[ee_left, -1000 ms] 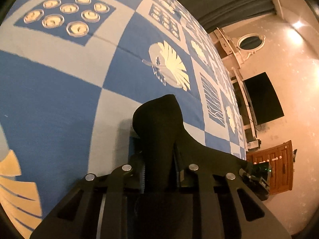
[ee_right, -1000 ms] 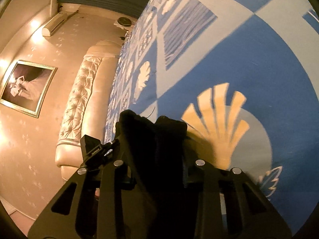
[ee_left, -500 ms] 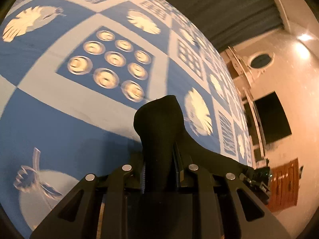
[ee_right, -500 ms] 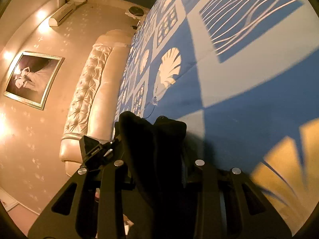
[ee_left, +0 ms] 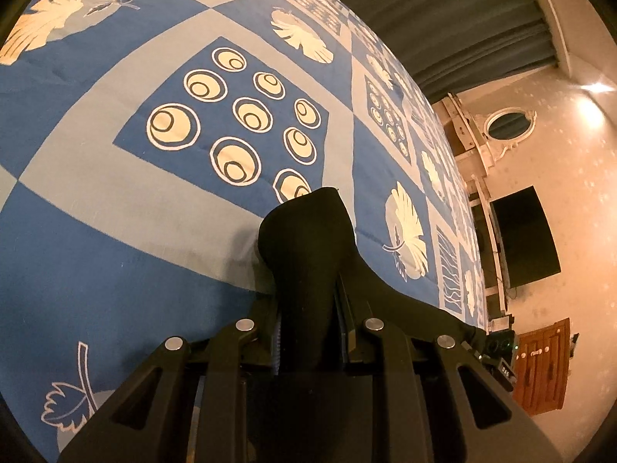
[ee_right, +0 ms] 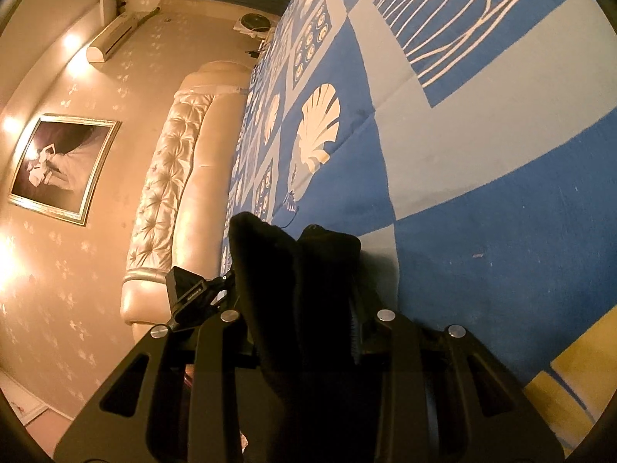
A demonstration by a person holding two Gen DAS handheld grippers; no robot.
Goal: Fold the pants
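Pants (ee_left: 308,254) bunch black between both clamped grippers (ee_left: 308,328) (ee_right: 304,320), hiding fingertips; most fabric lies out of frame above the bedspread (ee_left: 115,177).

Left tool (ee_left: 308,332) and right tool (ee_right: 304,324): matte black linkage arms, 4 silver round screws seen on each.

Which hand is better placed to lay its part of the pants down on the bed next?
Neither clearly. The left tongs and the right tongs each pinch a bunch of the black pants above the blue bedspread. Probably both should lower together; height over the bed cannot be compared.
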